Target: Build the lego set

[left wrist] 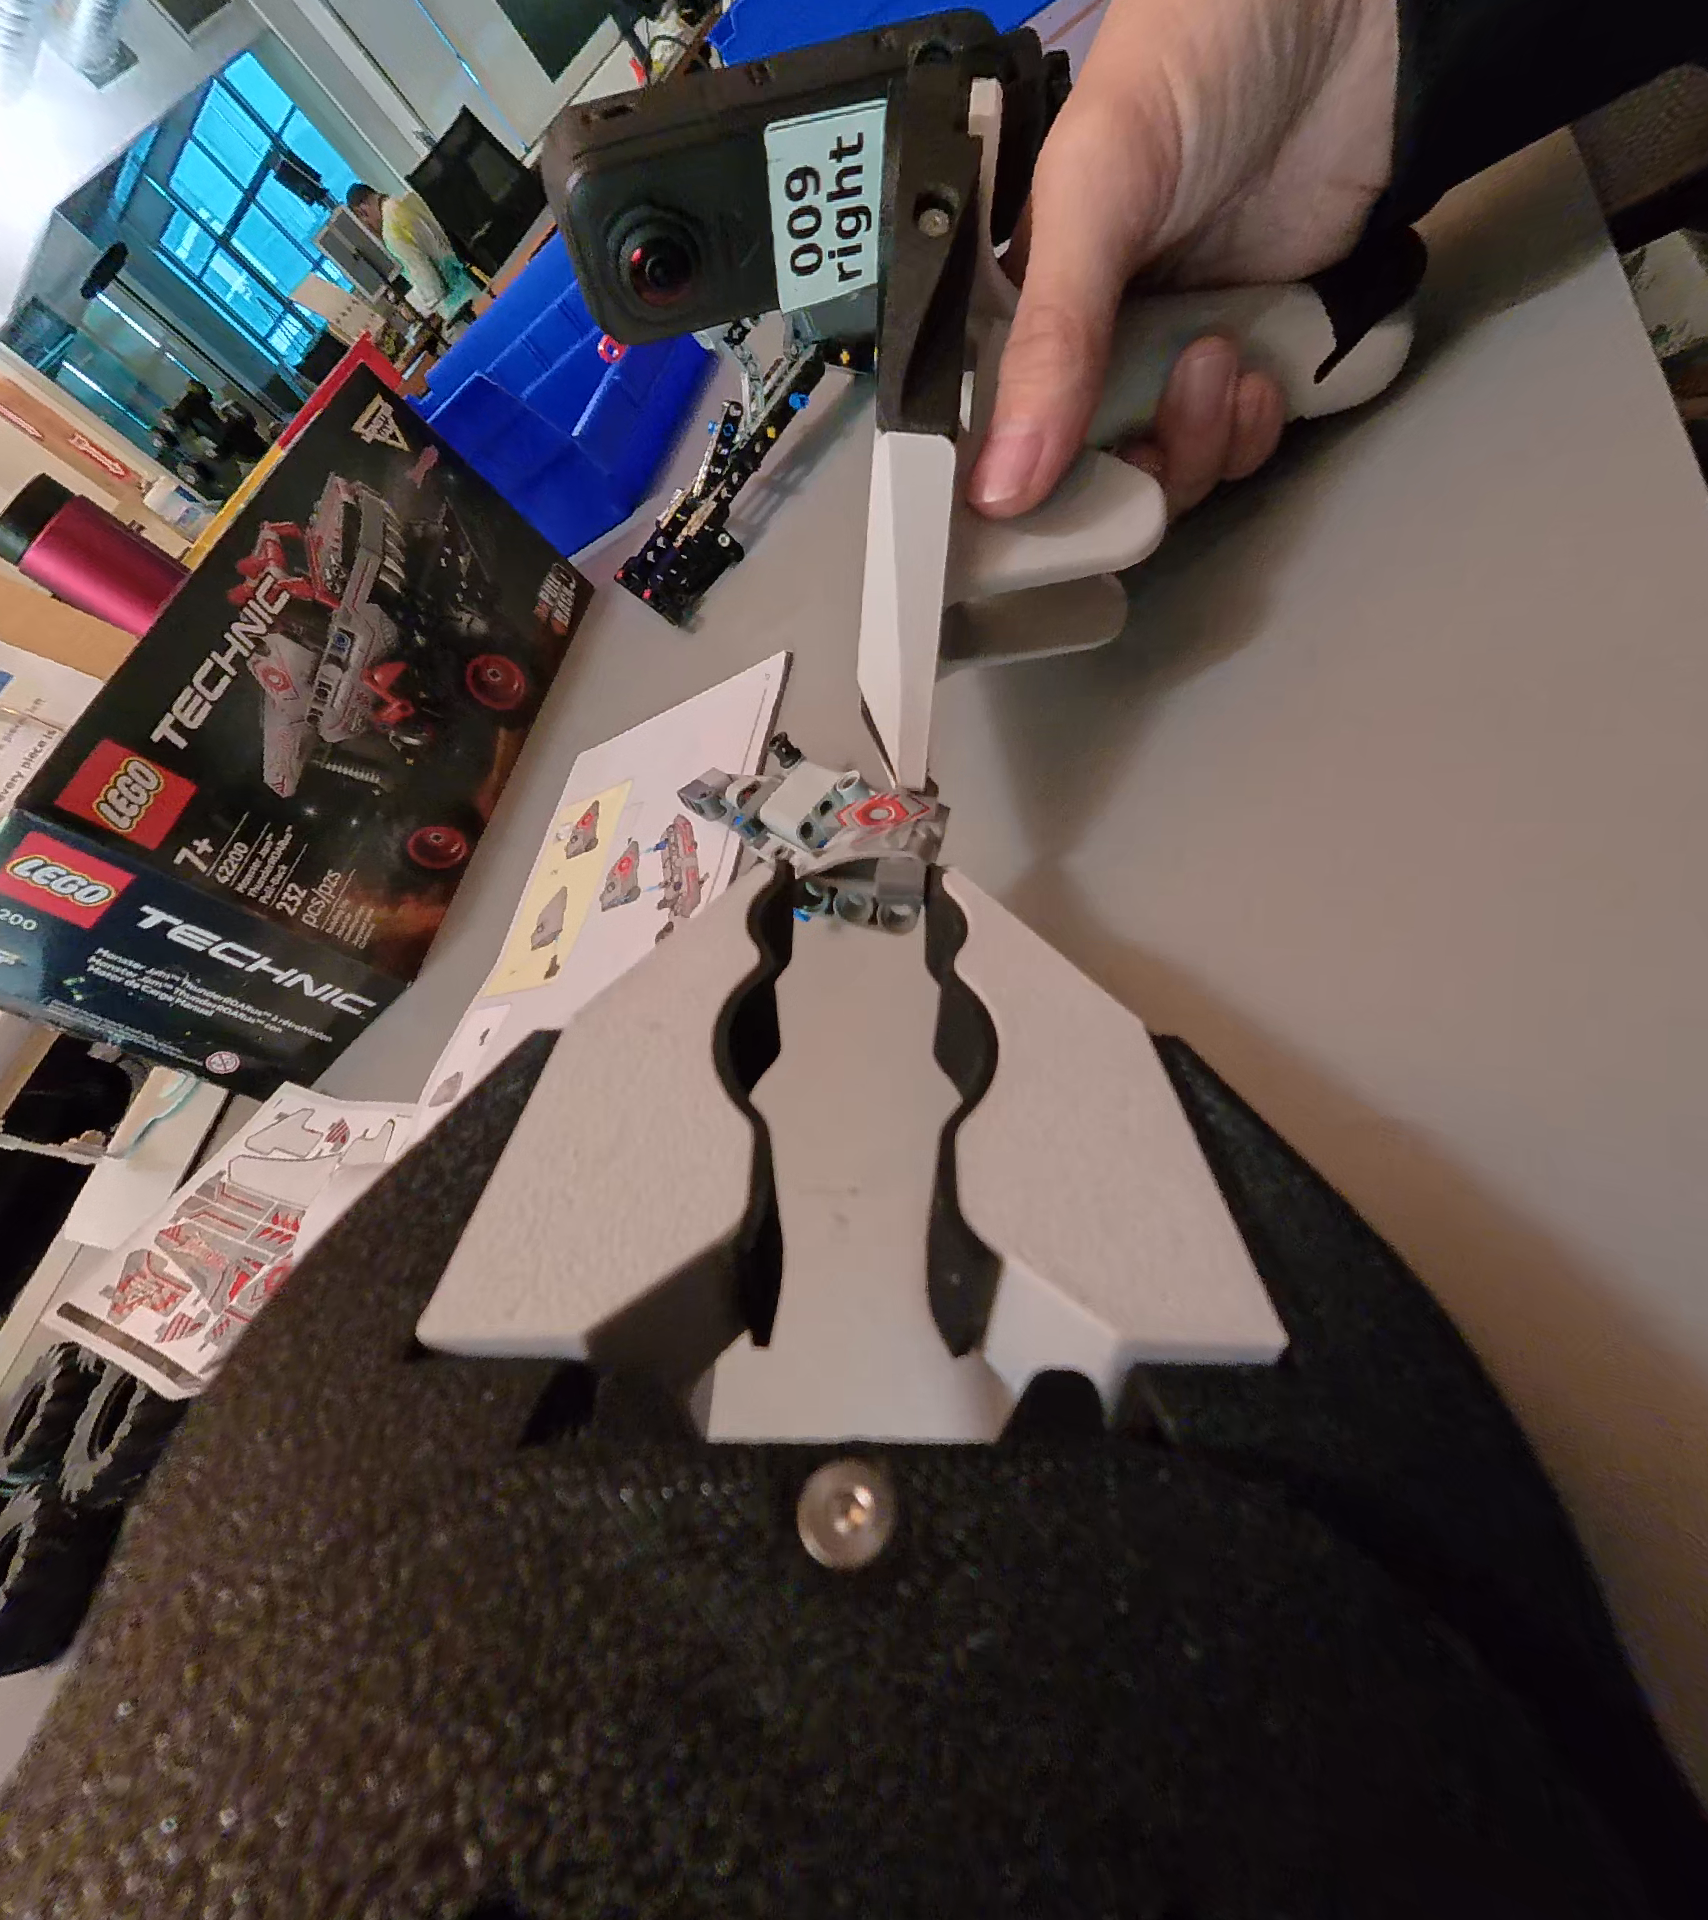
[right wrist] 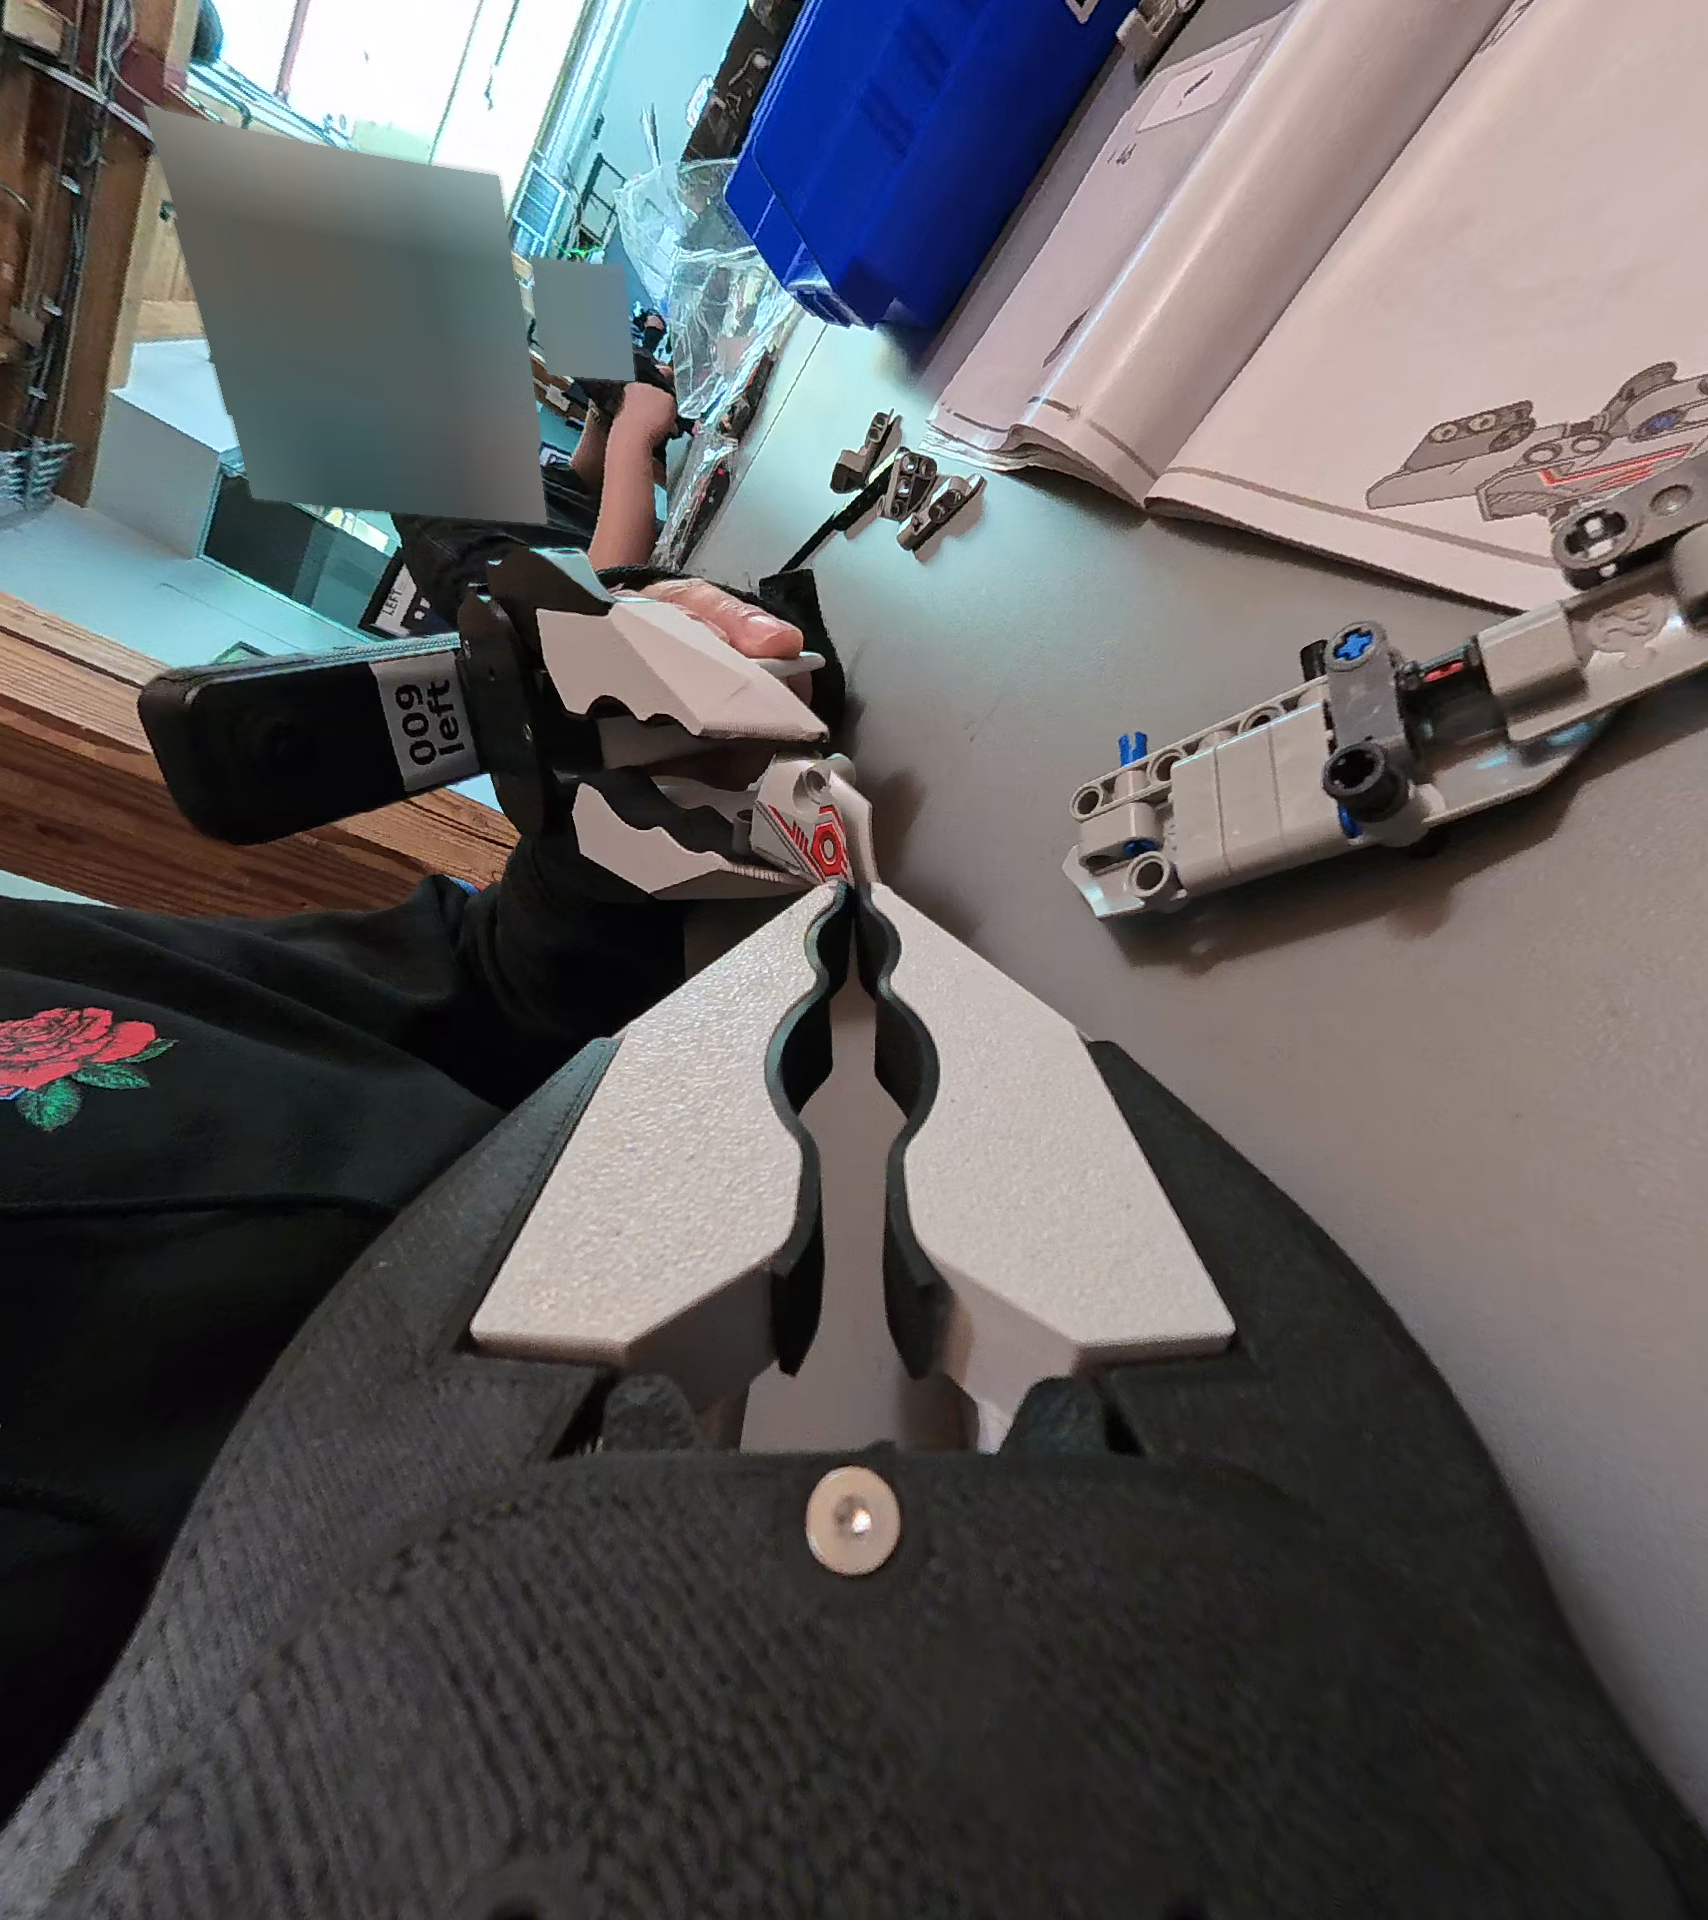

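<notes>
While left claw [left wrist: 855,883] half-hides grey panel [left wrist: 876,831] — contact unclear

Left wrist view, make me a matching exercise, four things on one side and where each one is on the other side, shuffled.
Things:
1. grey lego piece
2. sticker sheet
3. set box
4. blue bin

Places:
A. far end of the table, beyond the box
B. standing at the left side of the table
C. between the fingertips of the left tool
D. lying flat at the lower left

Pairs: 1-C, 2-D, 3-B, 4-A.
</notes>
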`<state>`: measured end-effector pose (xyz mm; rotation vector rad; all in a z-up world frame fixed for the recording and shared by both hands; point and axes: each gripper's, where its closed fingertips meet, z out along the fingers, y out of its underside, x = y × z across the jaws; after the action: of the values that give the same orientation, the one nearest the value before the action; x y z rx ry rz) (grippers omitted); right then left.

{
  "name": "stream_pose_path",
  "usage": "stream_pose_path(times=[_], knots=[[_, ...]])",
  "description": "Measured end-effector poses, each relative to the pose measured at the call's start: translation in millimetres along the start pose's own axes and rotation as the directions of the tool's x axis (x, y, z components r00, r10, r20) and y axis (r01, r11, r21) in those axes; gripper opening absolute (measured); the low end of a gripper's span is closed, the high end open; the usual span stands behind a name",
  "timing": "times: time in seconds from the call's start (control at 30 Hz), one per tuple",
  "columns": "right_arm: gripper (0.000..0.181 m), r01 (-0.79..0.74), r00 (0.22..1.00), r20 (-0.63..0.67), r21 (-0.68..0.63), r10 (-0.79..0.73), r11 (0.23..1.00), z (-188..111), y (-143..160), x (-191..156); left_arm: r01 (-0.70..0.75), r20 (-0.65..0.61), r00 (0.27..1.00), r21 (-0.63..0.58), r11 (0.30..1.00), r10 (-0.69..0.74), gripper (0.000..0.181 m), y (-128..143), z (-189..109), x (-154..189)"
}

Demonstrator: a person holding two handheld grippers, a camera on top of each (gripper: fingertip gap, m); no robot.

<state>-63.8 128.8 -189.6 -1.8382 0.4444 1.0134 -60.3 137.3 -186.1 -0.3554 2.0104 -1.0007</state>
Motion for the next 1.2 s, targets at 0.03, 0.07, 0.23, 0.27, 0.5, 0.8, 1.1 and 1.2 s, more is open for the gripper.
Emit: stream_pose_path(times=[0.03,0.07,0.23,0.27,0.5,0.8,1.1,1.2], knots=[[0.0,0.0,1.0,-0.003,-0.002,0.0,1.0,0,0,1,-0.007,0.001,1.0,0.0,1.0,0.007,0.023,0,0,0],[0.0,0.003,1.0,-0.006,-0.004,-0.003,1.0,-1,0,1,-0.016,0.006,1.0,0.001,1.0,0.016,0.023,0,0,0],[0.0,-0.008,1.0,-0.019,-0.01,0.008,1.0,-2,2,5,-0.092,0.033,0.995,-0.012,0.996,0.093,0.023,0,2,1],[0.0,-0.009,1.0,-0.028,-0.012,0.009,1.0,-1,1,3,-0.111,0.039,0.993,-0.022,0.994,0.112,0.023,1,2,1],[0.002,0.02,0.995,-0.099,-0.012,-0.021,1.0,-3,0,10,-0.159,0.06,0.985,-0.042,0.986,0.162,0.023,1,5,2],[0.044,0.041,0.982,-0.184,-0.005,-0.041,0.999,-8,-2,17,-0.128,0.071,0.989,-0.018,0.992,0.129,0.023,-1,4,0],[0.065,0.052,0.999,-0.021,0.063,-0.05,0.997,-14,-5,-6,-0.085,0.107,0.991,0.09,0.992,0.076,0.023,-13,-5,-9],[0.07,0.085,0.994,0.064,0.074,-0.09,0.994,-16,-5,-21,-0.037,0.107,0.994,0.225,0.974,0.013,0.023,-30,-15,-13]])
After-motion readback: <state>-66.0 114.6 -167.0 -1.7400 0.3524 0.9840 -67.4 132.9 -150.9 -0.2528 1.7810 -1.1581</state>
